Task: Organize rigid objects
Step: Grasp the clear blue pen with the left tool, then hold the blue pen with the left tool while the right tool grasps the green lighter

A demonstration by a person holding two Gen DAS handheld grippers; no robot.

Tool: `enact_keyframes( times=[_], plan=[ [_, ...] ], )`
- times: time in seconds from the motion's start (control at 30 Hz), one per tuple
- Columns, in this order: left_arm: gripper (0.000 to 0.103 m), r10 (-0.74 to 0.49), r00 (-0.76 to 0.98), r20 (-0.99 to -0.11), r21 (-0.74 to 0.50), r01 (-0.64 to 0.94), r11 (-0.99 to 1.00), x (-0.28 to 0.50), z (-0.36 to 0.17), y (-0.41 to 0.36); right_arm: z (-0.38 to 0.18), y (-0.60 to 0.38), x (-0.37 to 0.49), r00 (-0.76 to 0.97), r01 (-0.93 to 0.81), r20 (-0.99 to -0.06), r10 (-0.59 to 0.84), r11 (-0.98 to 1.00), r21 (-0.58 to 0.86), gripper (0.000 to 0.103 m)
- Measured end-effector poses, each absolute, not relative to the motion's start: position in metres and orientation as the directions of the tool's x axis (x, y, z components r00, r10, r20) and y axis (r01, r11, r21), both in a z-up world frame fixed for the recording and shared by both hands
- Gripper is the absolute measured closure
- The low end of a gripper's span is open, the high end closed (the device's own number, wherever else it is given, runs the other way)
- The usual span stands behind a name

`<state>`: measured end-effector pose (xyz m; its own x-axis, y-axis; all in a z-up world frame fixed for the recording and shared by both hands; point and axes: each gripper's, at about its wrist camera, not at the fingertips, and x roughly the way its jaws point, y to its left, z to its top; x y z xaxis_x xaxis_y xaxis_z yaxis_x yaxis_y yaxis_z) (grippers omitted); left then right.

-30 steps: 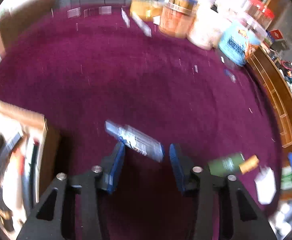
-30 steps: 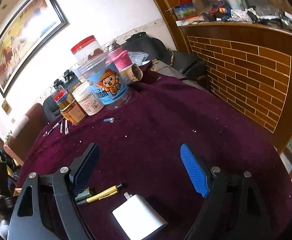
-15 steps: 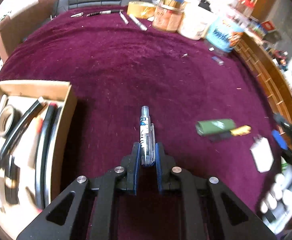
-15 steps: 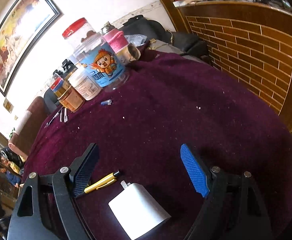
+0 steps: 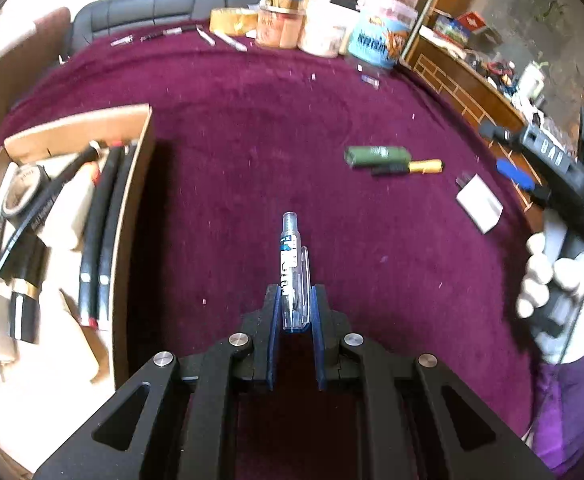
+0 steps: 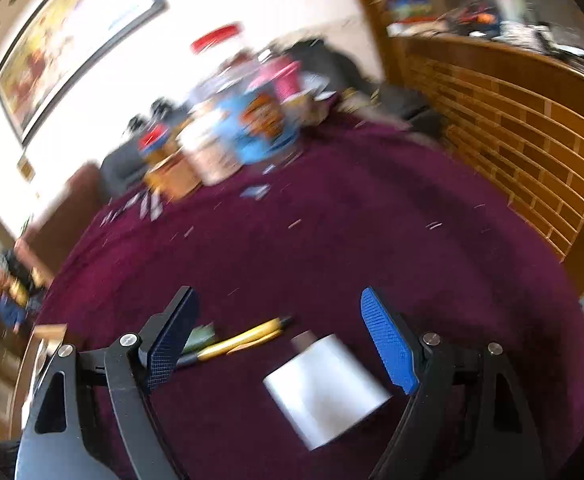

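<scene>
My left gripper (image 5: 294, 300) is shut on a clear pen (image 5: 292, 264) with a blue label, which sticks out forward above the purple tablecloth (image 5: 251, 128). To its left stands an open cardboard box (image 5: 131, 208) holding black tubes and tape. My right gripper (image 6: 275, 328) is open above a white charger block (image 6: 324, 384), which lies between its fingers, apart from both pads. A yellow pen (image 6: 239, 340) and a green object (image 6: 201, 336) lie just past the left finger. In the left wrist view the right gripper (image 5: 532, 160) shows at the right edge, held by a gloved hand (image 5: 552, 280).
Jars and tubs (image 5: 324, 28) crowd the far edge of the table, with several pens (image 5: 219, 38) beside them. A small blue piece (image 5: 370, 79) lies near the tubs. A brick-patterned wooden counter (image 6: 512, 152) borders the table on the right. The white charger (image 5: 480, 206) lies near the table's right edge.
My left gripper closed on the clear pen and carried it off the cloth, and the box came further into view. The right gripper shifted so the charger sits more centrally between its fingers.
</scene>
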<state>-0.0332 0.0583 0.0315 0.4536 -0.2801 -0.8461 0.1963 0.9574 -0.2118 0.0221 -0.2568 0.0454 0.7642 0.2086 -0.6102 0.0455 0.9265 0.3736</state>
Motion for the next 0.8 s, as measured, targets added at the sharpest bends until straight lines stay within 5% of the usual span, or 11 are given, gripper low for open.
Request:
enact_keyframes(
  times=[0.37, 0.57, 0.7, 0.8],
  plan=[
    [0.091, -0.406, 0.448, -0.796, -0.355, 0.197, 0.914, -0.032, 0.018, 0.076, 0.039, -0.144, 0.106, 0.539, -0.134, -0.825, 0.170, 0.984, 0.116, 0.020],
    [0.090, -0.381, 0.511, -0.771, -0.307, 0.226, 0.925, -0.043, 0.018, 0.070, 0.014, -0.122, 0.112, 0.341, -0.232, -0.882, 0.326, 0.938, 0.257, 0.020],
    [0.089, -0.412, 0.510, -0.755, -0.348, 0.220, 0.911, -0.043, 0.018, 0.077, 0.020, -0.110, 0.080, 0.151, -0.320, -0.801, 0.579, 0.796, 0.515, 0.020],
    [0.088, -0.413, 0.511, -0.754, -0.348, 0.223, 0.911, -0.043, 0.018, 0.077, 0.036, -0.122, 0.063, 0.194, -0.315, -0.769, 0.610, 0.781, 0.540, 0.020]
  ],
)
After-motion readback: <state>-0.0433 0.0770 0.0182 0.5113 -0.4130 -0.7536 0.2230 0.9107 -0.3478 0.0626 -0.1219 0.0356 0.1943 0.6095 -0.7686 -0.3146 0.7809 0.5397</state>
